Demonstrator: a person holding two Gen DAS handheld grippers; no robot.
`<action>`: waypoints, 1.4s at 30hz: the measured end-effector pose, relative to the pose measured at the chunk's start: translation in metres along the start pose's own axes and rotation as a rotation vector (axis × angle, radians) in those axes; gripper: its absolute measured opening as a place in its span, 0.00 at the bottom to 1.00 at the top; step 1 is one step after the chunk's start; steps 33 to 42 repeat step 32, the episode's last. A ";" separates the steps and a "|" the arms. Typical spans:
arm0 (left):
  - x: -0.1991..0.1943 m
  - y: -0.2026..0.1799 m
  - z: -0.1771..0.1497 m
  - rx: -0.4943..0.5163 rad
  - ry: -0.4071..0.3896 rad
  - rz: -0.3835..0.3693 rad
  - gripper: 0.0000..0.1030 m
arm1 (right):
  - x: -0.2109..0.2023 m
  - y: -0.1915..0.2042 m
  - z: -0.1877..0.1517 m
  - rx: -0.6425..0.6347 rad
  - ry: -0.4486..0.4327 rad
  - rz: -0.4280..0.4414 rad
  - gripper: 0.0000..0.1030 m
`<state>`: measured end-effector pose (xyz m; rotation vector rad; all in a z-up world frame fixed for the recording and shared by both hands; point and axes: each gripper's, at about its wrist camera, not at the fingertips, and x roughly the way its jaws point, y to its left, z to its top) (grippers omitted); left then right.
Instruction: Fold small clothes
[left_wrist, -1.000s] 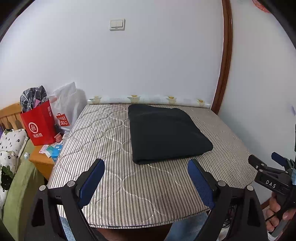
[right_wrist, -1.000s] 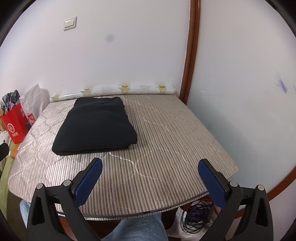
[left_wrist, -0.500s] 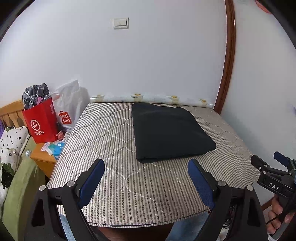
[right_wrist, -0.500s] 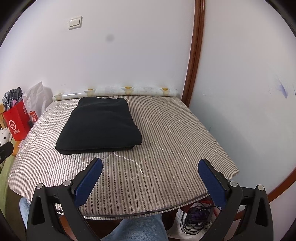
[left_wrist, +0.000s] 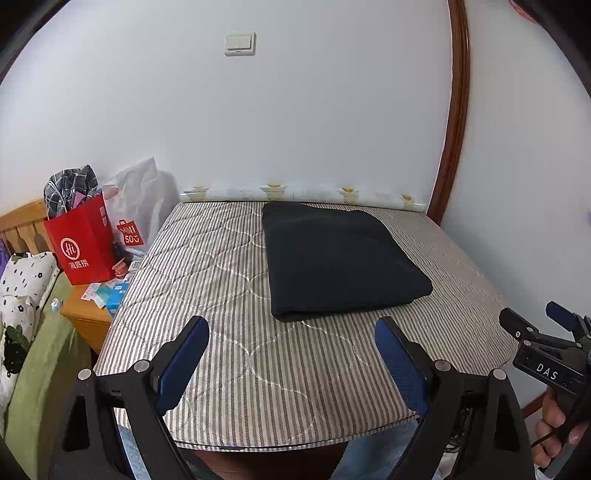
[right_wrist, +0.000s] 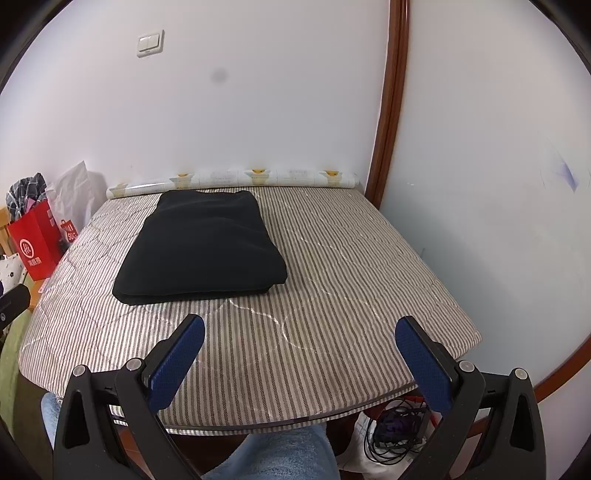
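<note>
Room: white walls met at a brown wooden corner trim (right_wrist: 391, 122), with a light switch (left_wrist: 240, 44) high on the far wall.
Surface: I worked over a striped quilted table cover (left_wrist: 236, 280), whose near edge curved just beyond both grippers.
Far edge: a patterned roll (right_wrist: 236, 181) lay along the table's far edge against the wall.
Garment: the black folded garment (left_wrist: 340, 258) lay flat as a neat rectangle, reaching from the far edge toward the middle of the table; in the right wrist view the black folded garment (right_wrist: 203, 247) sat left of centre.
Left gripper: I held the left gripper (left_wrist: 291, 360) above the near edge with its blue pads (left_wrist: 183, 363) spread wide, holding nothing and apart from the garment.
Right gripper: the right gripper (right_wrist: 301, 363) likewise hung over the near edge, pads (right_wrist: 424, 369) wide apart and holding nothing; from the left wrist view it showed off the table's right corner, marked DAS.
Left side: a red paper bag (left_wrist: 83, 243) and a white shopping bag (left_wrist: 138, 206) stood on a wooden nightstand (left_wrist: 86, 317) beside the table's left edge.
Below: a tangle of cables (right_wrist: 391, 432) lay on the floor under the near right corner.
</note>
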<state>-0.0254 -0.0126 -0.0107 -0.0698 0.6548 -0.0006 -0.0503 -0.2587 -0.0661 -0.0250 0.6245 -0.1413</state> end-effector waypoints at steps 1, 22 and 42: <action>0.000 0.000 0.000 0.000 -0.001 -0.001 0.88 | 0.000 0.000 0.000 0.000 0.001 0.001 0.99; 0.003 -0.001 0.000 -0.007 0.008 -0.004 0.88 | -0.004 0.004 -0.003 -0.017 -0.014 0.013 0.99; 0.008 0.002 0.000 -0.015 0.023 -0.002 0.88 | -0.008 0.008 -0.002 -0.024 -0.024 0.014 0.99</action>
